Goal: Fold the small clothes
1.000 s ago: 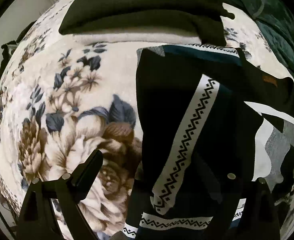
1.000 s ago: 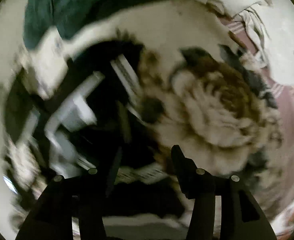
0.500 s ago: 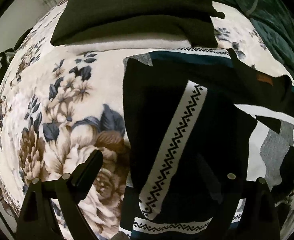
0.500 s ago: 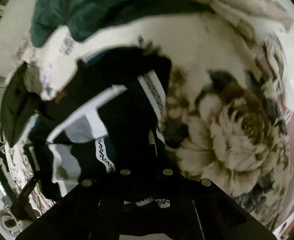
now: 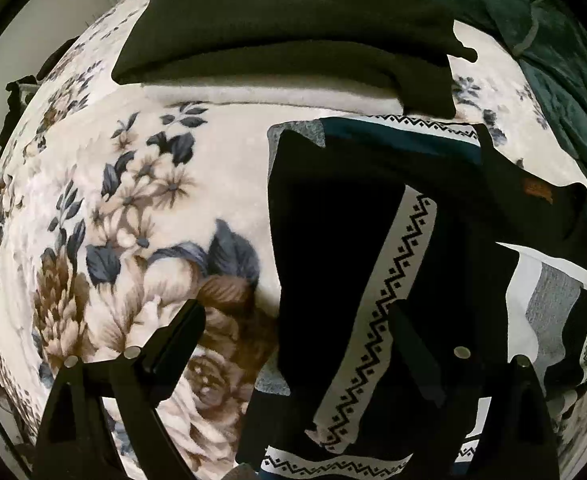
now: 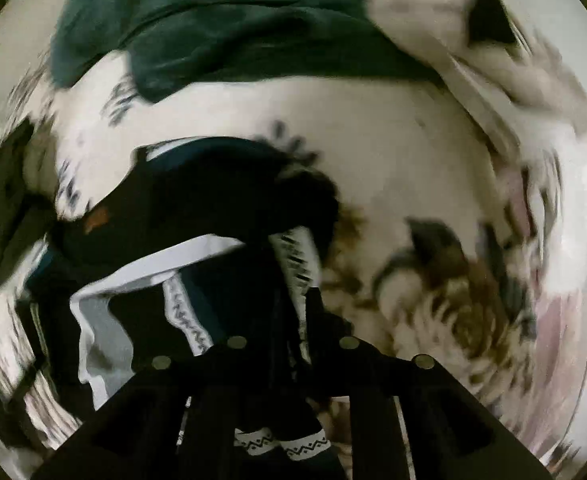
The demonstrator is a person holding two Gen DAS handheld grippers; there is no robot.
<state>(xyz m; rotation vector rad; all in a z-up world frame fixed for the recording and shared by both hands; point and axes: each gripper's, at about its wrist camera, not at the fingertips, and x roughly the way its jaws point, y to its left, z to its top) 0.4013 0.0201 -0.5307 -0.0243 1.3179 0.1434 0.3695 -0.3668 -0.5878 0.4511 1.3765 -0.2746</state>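
A black garment (image 5: 333, 240) with white zigzag-patterned bands, grey and teal patches lies partly folded on a floral blanket (image 5: 133, 200). My left gripper (image 5: 297, 332) is open, its fingers wide apart just above the garment's left edge, holding nothing. In the blurred right wrist view my right gripper (image 6: 293, 312) is shut on a fold of the same garment (image 6: 213, 208), with a white patterned band rising between its fingers.
A folded black garment (image 5: 293, 20) on a white one (image 5: 253, 94) lies at the back of the blanket. A dark green blanket (image 5: 553, 60) is bunched at the back right, also in the right view (image 6: 233, 20). Pale crumpled cloth (image 6: 473, 40) lies far right.
My right gripper went from open to shut on the garment's edge and is moving with it. The left gripper stayed open and drifted slightly over the cloth.
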